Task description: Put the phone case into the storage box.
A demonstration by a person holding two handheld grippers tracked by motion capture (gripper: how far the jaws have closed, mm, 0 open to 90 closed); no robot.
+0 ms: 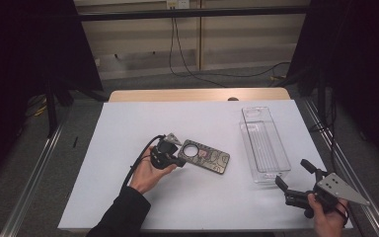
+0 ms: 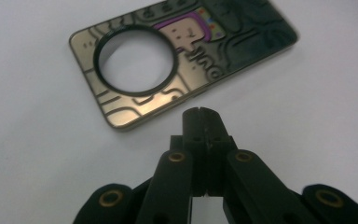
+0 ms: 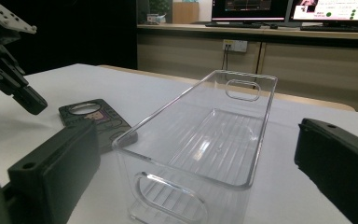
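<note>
High view shows the left hand-held gripper, jaws pressed together on nothing, just short of the flat olive patterned phone case with a round hole lying ahead on the white desk. The right hand-held gripper stands wide, facing the clear plastic rectangular bin.

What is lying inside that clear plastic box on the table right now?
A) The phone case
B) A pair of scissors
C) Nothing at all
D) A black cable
C: the clear box has a bare ribbed floor, and the phone case lies on the white table to its left, outside it.
</note>
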